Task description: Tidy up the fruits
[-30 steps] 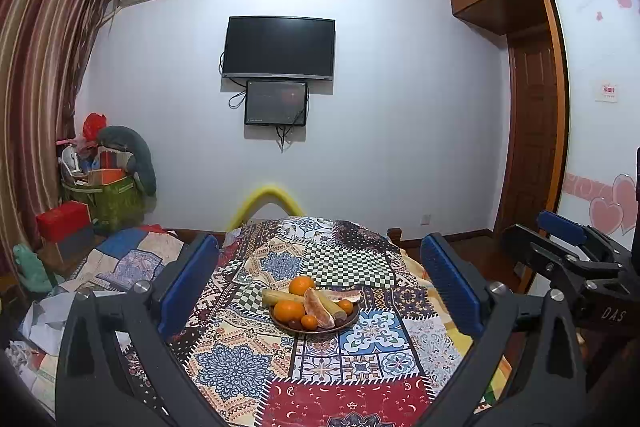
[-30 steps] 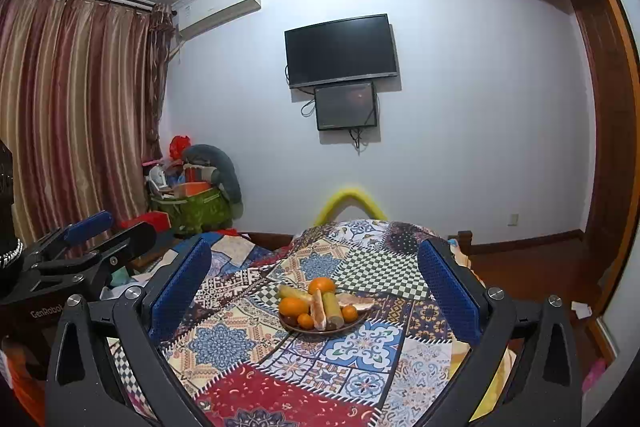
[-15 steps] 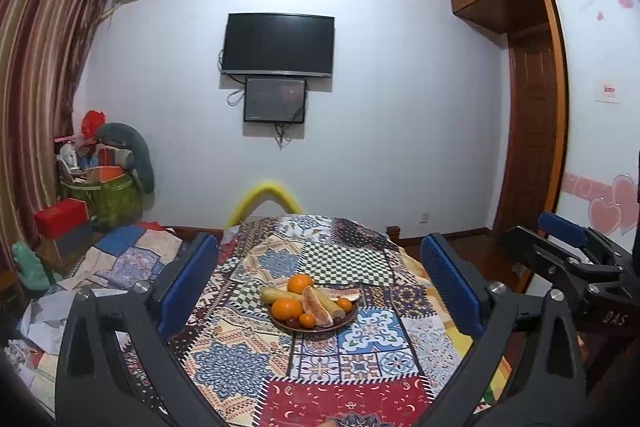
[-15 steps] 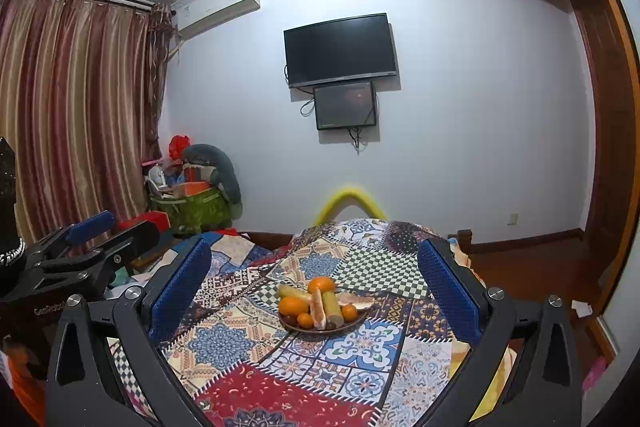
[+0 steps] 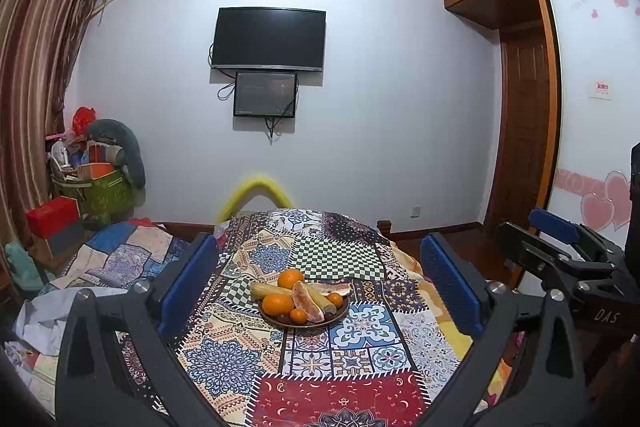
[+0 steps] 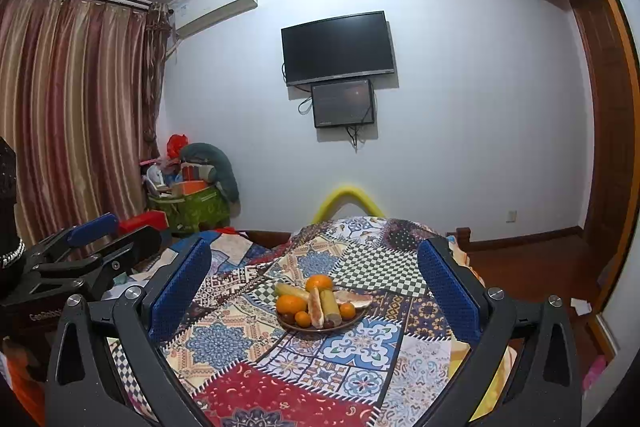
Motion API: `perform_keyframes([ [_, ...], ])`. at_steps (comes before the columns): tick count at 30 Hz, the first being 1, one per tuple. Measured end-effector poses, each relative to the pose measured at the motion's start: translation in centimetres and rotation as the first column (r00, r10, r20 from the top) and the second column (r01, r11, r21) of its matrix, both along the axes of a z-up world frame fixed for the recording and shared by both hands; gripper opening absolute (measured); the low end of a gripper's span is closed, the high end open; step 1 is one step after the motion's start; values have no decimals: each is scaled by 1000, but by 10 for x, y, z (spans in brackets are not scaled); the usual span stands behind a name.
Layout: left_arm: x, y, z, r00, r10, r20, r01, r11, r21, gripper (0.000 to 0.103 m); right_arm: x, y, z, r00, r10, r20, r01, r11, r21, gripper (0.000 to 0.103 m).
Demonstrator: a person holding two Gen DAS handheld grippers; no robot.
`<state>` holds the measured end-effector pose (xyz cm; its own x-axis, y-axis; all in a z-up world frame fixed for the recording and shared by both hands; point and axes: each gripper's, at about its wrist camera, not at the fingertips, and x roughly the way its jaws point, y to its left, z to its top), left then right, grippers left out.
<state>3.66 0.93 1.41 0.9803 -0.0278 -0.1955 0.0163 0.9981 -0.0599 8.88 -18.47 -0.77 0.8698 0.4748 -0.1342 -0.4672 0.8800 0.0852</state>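
A dark round plate [image 5: 304,323] of fruit sits mid-table on a patchwork cloth [image 5: 340,359]. It holds several oranges [image 5: 278,303], a yellow banana-like fruit [image 5: 269,290], pomelo wedges [image 5: 307,301] and small dark fruits. The plate also shows in the right wrist view [image 6: 322,325]. My left gripper [image 5: 320,285] is open and empty, held above the table short of the plate. My right gripper [image 6: 314,283] is open and empty, likewise short of the plate. Each gripper shows at the edge of the other's view.
The cloth-covered table [image 6: 360,263] ends near a white wall with a TV [image 5: 268,39]. A yellow padded chair back [image 5: 256,191] stands at the far end. A cluttered green bin [image 5: 96,195] and bedding [image 5: 120,255] lie left; a wooden door [image 5: 524,131] is right.
Both grippers have shifted slightly; the plate sits a little lower and nearer in the left wrist view. Both stay open and empty.
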Motion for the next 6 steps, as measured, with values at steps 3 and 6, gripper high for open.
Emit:
perform_keyframes([
  [3,1,1,0,1000,-2,-2,2,1000,-1,102,0,1,-1,1000,-1,-2,1,1000,0,103],
  [6,1,1,-1,1000,-5,-2,5,1000,1,102,1,1,-1,1000,-3,-3,3,1000,-1,103],
])
